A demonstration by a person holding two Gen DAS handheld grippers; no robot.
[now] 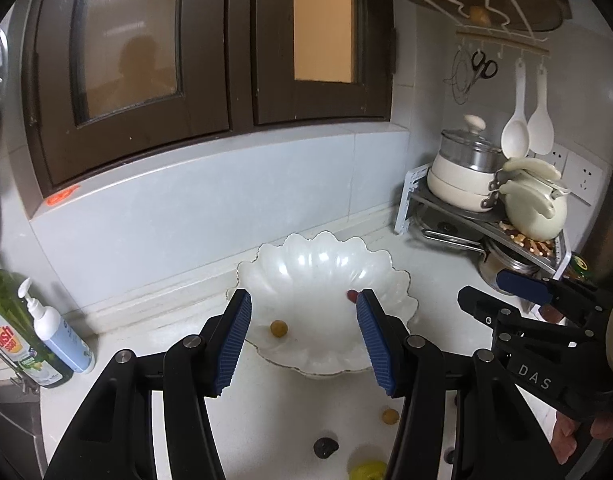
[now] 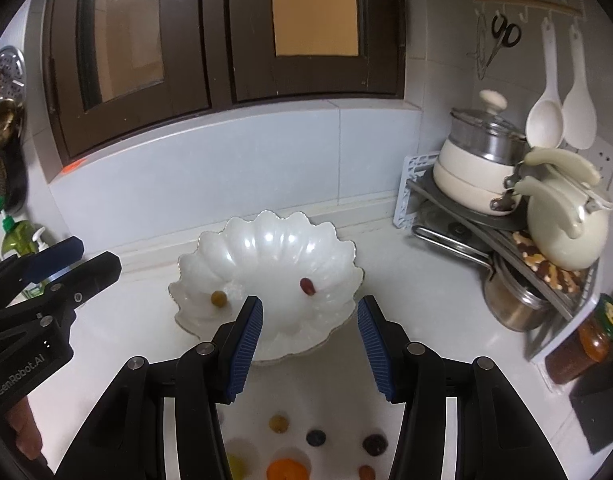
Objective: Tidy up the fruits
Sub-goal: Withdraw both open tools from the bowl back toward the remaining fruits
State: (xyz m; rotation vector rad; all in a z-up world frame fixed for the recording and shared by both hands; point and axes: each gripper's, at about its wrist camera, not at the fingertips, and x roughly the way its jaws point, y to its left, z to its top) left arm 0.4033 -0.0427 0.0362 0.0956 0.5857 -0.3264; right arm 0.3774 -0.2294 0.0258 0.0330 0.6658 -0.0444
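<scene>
A white scalloped bowl (image 1: 314, 264) (image 2: 266, 240) stands on the white counter near the back wall. Inside it lie a yellow-brown fruit (image 1: 279, 328) (image 2: 219, 299) and a small red fruit (image 1: 351, 295) (image 2: 307, 286). Several loose fruits rest on the counter in front: a yellowish one (image 1: 390, 415), a dark one (image 1: 325, 447), an orange (image 2: 286, 470), a dark blue one (image 2: 315, 438). My left gripper (image 1: 303, 300) (image 2: 100, 258) hovers open before the bowl with nothing between its pads. My right gripper (image 2: 310, 308) (image 1: 482, 286) is beside it, also open and holding nothing.
A corner rack (image 2: 418, 184) at the right carries cream pots (image 2: 474, 176) and a kettle (image 2: 566, 232); a steel pot (image 2: 514, 300) and a honey jar (image 2: 594, 336) stand below. Soap bottles (image 1: 62, 340) stand at the left by the sink edge (image 1: 10, 420). Utensils hang on the right wall.
</scene>
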